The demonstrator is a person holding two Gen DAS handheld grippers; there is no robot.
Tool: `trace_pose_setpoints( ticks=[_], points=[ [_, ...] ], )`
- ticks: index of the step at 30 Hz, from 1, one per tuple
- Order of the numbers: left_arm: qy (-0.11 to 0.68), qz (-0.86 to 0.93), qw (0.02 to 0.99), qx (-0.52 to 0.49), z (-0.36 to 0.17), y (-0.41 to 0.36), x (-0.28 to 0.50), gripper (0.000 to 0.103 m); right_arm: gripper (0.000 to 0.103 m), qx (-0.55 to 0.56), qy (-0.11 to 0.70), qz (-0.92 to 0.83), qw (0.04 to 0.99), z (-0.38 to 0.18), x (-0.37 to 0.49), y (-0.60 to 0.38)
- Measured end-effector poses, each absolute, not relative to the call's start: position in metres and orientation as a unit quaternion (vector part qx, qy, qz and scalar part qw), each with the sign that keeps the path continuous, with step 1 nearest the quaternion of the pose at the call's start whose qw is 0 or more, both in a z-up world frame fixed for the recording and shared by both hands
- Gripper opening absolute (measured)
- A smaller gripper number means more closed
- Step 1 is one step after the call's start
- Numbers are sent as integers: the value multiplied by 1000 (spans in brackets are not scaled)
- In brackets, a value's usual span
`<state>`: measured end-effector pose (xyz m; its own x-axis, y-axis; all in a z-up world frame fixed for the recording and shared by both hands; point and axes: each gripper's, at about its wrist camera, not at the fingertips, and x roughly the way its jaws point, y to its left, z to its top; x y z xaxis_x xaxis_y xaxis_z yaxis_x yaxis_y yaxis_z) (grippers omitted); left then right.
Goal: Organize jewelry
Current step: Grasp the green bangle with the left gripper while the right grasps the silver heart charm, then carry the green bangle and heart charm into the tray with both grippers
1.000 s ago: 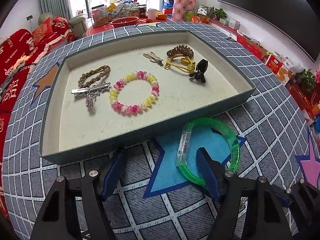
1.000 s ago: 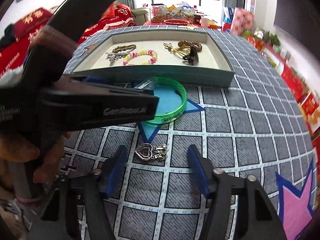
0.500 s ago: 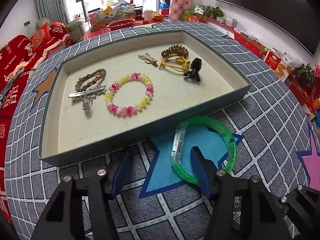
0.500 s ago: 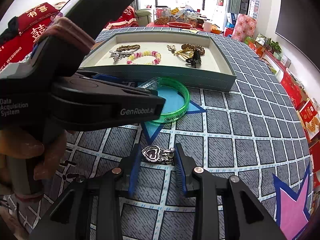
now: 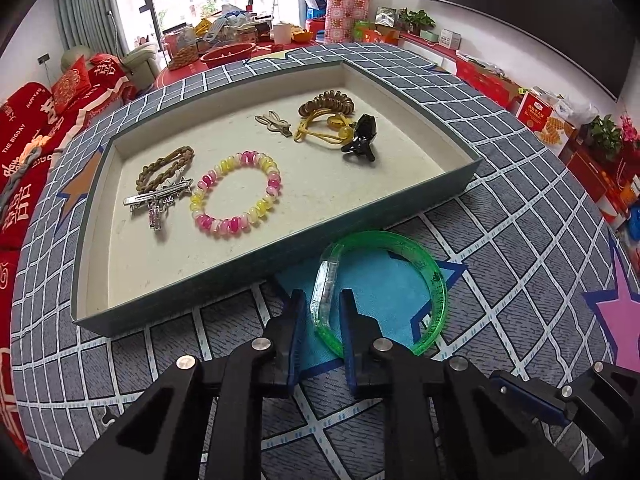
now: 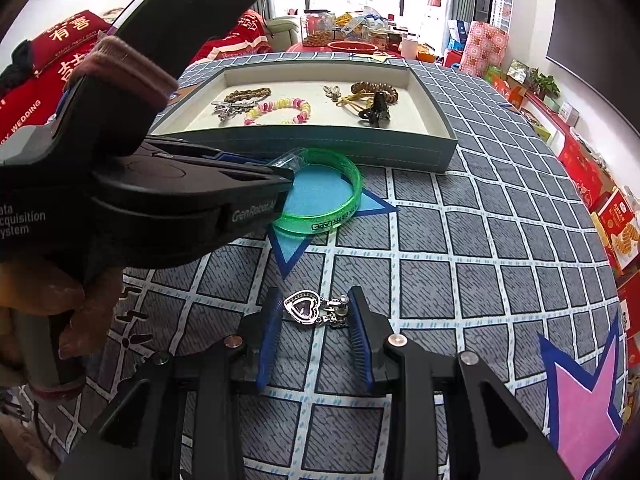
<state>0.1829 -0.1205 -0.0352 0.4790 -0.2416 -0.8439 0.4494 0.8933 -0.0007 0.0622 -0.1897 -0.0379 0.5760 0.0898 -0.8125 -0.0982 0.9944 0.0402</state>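
Note:
A green translucent bangle (image 5: 434, 276) lies on the blue star patch just in front of the teal tray (image 5: 280, 248). My left gripper (image 5: 323, 304) has closed on the bangle's clear left section. In the right wrist view the bangle (image 6: 340, 204) sits by the tray (image 6: 320, 144), with the left gripper (image 6: 280, 184) over its left side. My right gripper (image 6: 314, 312) is shut on a silver heart pendant (image 6: 308, 310) on the cloth. The tray holds a pink-yellow bead bracelet (image 5: 236, 200), a silver clip (image 5: 158, 200), a braided band (image 5: 164, 168), a brown coil tie (image 5: 326, 104) and a black claw clip (image 5: 362, 140).
The table carries a grey checked cloth with a pink star patch (image 6: 580, 396) at the right. Red cushions (image 5: 36, 120) lie beyond the left edge. Boxes and plants (image 5: 560, 120) stand along the right wall. A cluttered table (image 5: 224, 36) is behind the tray.
My left gripper closed from wide open onto the bangle's left section. My right gripper closed around the heart pendant and holds it.

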Motion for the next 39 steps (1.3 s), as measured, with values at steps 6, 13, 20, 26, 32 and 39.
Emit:
trace_pose_setpoints(
  ticks=[6, 13, 20, 26, 32, 39],
  points=[
    [470, -201, 853, 107, -35, -116, 181, 25, 36, 1, 459, 50, 887, -38, 62, -194],
    [472, -197, 855, 85, -33, -95, 173, 25, 35, 26, 462, 44, 886, -35, 60, -208],
    [468, -190, 860, 69, -27, -71, 163, 25, 35, 69, 463, 41, 883, -27, 62, -230],
    [456, -182, 869, 63, -15, -52, 157, 25, 35, 109, 453, 37, 884, -11, 66, -250],
    [438, -172, 881, 49, 1, -34, 156, 25, 35, 128, 445, 35, 886, 2, 75, -262],
    [418, -164, 893, 40, 20, -25, 166, 25, 35, 131, 434, 39, 891, 21, 97, -268]
  ],
)
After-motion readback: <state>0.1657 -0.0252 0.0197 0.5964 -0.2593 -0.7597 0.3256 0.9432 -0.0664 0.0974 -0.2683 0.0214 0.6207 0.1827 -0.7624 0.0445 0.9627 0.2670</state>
